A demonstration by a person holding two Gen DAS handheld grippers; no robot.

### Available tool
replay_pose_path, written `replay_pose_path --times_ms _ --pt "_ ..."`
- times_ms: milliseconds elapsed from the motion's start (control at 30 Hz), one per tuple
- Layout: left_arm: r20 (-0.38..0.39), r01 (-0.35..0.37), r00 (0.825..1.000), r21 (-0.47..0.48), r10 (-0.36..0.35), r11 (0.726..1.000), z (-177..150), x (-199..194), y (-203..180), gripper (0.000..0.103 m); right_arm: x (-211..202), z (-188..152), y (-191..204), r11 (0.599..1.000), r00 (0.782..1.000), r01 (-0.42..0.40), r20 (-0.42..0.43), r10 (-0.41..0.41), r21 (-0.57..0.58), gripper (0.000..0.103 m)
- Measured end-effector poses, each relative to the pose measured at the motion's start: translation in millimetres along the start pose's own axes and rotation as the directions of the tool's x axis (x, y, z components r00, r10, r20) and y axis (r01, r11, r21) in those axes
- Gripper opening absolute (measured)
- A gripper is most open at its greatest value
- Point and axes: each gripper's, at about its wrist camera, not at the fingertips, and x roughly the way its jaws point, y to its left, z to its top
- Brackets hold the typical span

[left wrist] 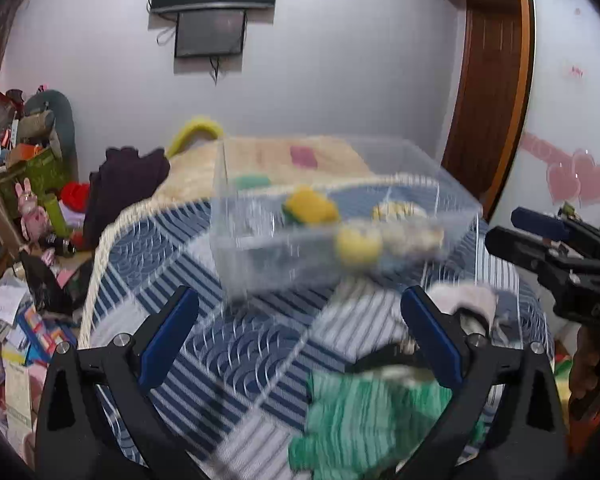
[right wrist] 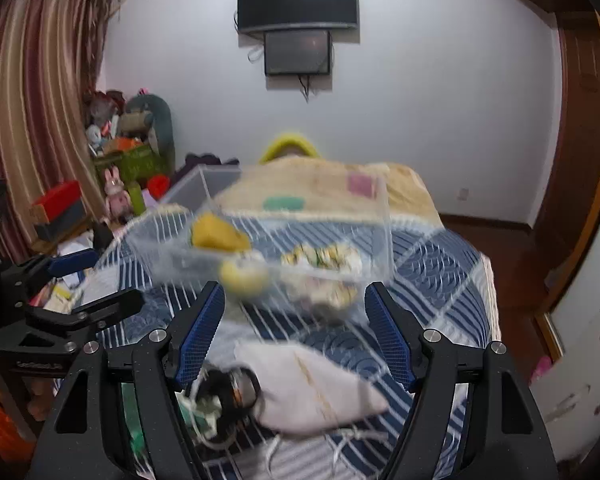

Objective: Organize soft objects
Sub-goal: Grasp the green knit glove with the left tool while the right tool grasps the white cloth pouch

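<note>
Now, the bed: a blue and white striped blanket (right wrist: 440, 264) covers it, and all the soft things lie on top.
Clear box: the see-through box (left wrist: 340, 216) sits in the middle of the bed, past both grippers, and it looks like the spot where the soft things go.
Inside the box: a yellow soft toy (left wrist: 310, 206) and some other small yellow and white soft things are already in it, though they look too blurry to name.
Left gripper: the left gripper (left wrist: 300, 336) has its blue pads wide apart, with nothing between them.
Green cloth: a green cloth (left wrist: 364, 420) lies on the blanket just under the left gripper, not yet in the box.
Right gripper: the right gripper (right wrist: 296, 336) also has its pads apart and holds nothing.
White pouch: a soft white pouch (right wrist: 312, 388) lies on the blanket right below the right gripper, beside a tangle of black cord (right wrist: 232, 396).
My guess: both grippers are open so each can grab the next soft thing.
</note>
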Motion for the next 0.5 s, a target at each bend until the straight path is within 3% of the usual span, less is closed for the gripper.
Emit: replay_pose_path --times_ms 200,500 --pt "-0.086 0.016 0.996 0.009 -0.015 1.0 -27.8 3.7 -11.4 0.102 10.5 -26.4 -7.3 0.999 0.997 0.021 -0.08 -0.019 0.031 0.07" --pt "-0.146 0.046 0.988 0.03 -0.041 0.998 -51.7 13.0 -23.6 0.102 13.1 -59.4 -29.0 0.993 0.987 0.064 -0.152 -0.049 0.096 0.07"
